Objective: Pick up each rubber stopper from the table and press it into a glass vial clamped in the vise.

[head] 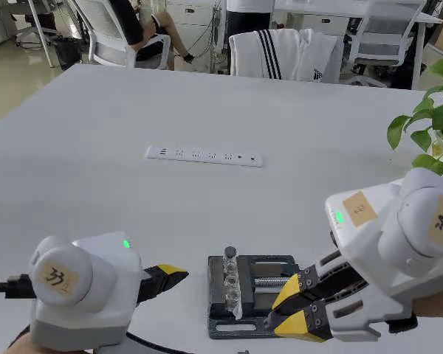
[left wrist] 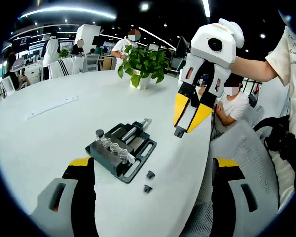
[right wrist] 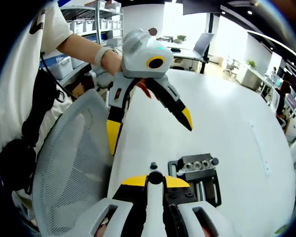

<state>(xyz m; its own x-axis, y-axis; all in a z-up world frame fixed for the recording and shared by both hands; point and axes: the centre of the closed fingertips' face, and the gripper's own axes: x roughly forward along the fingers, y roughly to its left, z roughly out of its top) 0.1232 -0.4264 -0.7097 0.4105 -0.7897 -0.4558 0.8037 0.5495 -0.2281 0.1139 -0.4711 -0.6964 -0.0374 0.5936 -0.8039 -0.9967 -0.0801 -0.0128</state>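
Observation:
A black vise (head: 269, 299) stands near the table's front edge and clamps a row of glass vials (head: 231, 286). The far vial carries a dark stopper (head: 229, 252); the others stand unplugged. My right gripper (head: 279, 313) hovers just right of the vise, shut on a dark rubber stopper (right wrist: 155, 177), which also shows at the yellow tips (left wrist: 178, 132). My left gripper (head: 166, 279) is left of the vise, its jaws wide open and holding nothing (left wrist: 154, 163). Two loose stoppers (left wrist: 150, 174) (left wrist: 147, 188) lie on the table beside the vise (left wrist: 138, 158).
A white power strip (head: 204, 155) lies mid-table. A potted plant (head: 428, 125) stands at the right edge. Office chairs and a white jacket (head: 280, 53) line the far side. A grey mesh chair (right wrist: 64, 163) sits close to the table's near edge.

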